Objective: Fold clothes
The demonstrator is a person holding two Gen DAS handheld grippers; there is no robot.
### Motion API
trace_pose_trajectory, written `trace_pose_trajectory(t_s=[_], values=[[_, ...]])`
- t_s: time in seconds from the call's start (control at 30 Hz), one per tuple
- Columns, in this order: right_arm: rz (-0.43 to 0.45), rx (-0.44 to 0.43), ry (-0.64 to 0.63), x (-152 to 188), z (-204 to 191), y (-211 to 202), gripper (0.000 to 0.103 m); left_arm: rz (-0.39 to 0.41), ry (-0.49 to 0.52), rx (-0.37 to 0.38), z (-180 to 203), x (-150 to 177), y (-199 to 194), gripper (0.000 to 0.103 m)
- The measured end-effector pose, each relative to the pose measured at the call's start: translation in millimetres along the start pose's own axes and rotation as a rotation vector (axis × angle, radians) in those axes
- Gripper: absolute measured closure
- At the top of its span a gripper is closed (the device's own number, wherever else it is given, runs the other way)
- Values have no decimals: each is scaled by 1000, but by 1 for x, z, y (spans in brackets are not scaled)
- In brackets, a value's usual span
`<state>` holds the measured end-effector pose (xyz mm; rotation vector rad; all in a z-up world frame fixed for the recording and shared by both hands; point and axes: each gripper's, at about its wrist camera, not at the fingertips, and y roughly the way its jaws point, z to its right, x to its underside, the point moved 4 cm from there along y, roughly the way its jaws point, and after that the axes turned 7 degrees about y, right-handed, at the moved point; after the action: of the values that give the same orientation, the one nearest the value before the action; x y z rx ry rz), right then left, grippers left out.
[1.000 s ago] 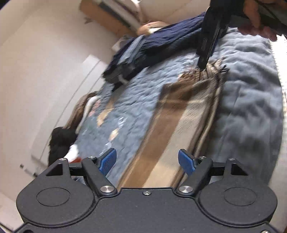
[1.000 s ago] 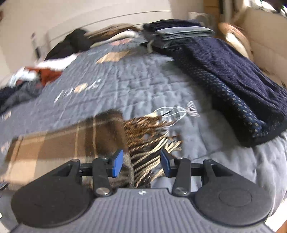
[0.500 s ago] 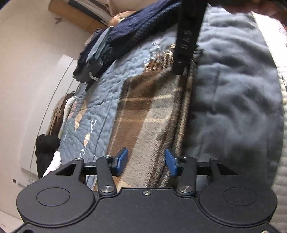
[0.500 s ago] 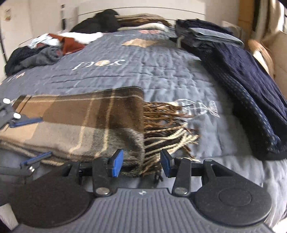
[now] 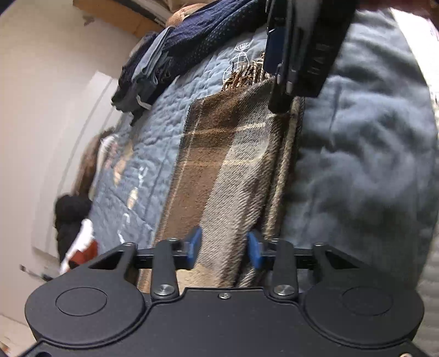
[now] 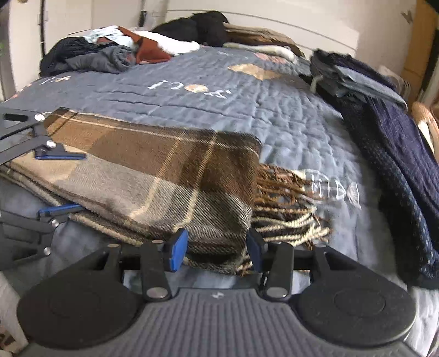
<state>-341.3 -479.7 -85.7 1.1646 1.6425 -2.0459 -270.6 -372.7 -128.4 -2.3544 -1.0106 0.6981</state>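
Folded plaid scarf lying along the near edge of the quilted bed. Left gripper: fingers apart, straddling the scarf's plain end. Right gripper: fingers apart, straddling the corner by the fringe. Navy garment lies farther right.

Grey-blue quilt on bed; cardboard box against white wall.

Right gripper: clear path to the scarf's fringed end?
Probably yes. The right gripper is open, straddling the plaid scarf edge beside the fringe; nothing lies between.
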Motion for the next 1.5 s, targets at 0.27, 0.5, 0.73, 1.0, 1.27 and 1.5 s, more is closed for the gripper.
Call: trace_pose_trajectory(t_s=[0.27,0.5,0.73,1.0,1.27,1.5], values=[[80,-81,-248,3,-30,-18,48,0,-100,28,-16,5,-12,83],[103,-31,-365,-2,-50,-3,48,10,-142,39,-23,2,-19,87],[68,-35,-449,6,-61,12,48,26,-159,40,-28,-2,-24,88],[67,-23,-445,5,-60,17,70,17,-155,44,-24,0,-22,87],[104,-54,-449,-4,-54,-6,101,-23,-89,31,-10,14,-14,87],[90,-68,-536,5,-53,-21,101,18,-153,39,-28,15,-37,97]])
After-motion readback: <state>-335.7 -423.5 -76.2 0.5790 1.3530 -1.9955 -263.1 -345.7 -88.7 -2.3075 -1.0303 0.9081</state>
